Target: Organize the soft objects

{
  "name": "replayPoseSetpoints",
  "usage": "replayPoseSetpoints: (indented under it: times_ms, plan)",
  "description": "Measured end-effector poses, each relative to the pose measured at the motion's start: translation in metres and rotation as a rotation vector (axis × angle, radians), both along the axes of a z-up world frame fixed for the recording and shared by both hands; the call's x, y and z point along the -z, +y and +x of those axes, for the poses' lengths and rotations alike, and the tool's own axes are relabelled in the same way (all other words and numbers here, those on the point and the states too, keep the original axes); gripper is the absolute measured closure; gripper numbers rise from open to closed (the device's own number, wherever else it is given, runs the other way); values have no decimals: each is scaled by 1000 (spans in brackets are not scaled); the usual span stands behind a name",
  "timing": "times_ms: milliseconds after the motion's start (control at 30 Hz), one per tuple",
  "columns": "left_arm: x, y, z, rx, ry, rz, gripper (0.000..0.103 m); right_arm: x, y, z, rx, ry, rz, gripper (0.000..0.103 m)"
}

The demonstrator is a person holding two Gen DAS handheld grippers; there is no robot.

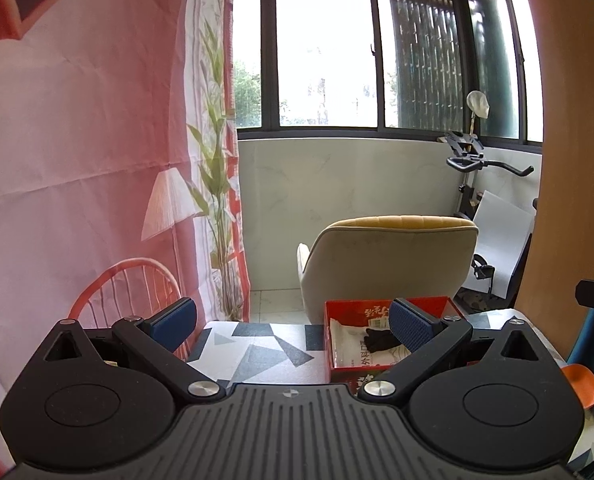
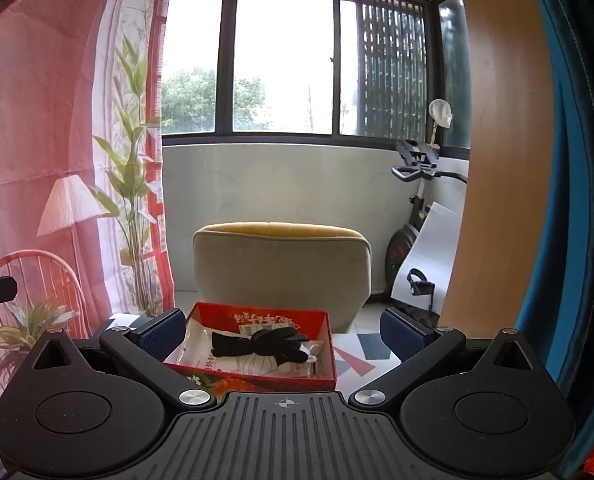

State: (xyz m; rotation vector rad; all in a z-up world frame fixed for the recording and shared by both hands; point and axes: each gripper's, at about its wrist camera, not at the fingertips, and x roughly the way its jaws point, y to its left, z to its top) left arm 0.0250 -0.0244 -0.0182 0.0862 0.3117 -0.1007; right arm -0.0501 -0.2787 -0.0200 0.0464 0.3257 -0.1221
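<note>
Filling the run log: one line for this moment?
left hand-held gripper open | right hand-held gripper open | black glove in red box

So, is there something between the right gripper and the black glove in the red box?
Nothing visible blocks it. The right gripper is open and empty, and the black glove lies uncovered on white packets inside the red box. Only the box's low front wall stands between them, so approach from above.

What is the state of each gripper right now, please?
Left gripper: open, holding nothing.
Right gripper: open, holding nothing; the black glove lies in the red box.
</note>
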Motion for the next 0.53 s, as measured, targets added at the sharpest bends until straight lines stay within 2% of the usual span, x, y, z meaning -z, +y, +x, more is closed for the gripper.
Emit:
replayPoseSetpoints:
  times_ms: [533]
  plan:
    - [-2, 0, -8, 7, -16, -1, 0, 1, -4, -1, 10, -4, -1, 0]
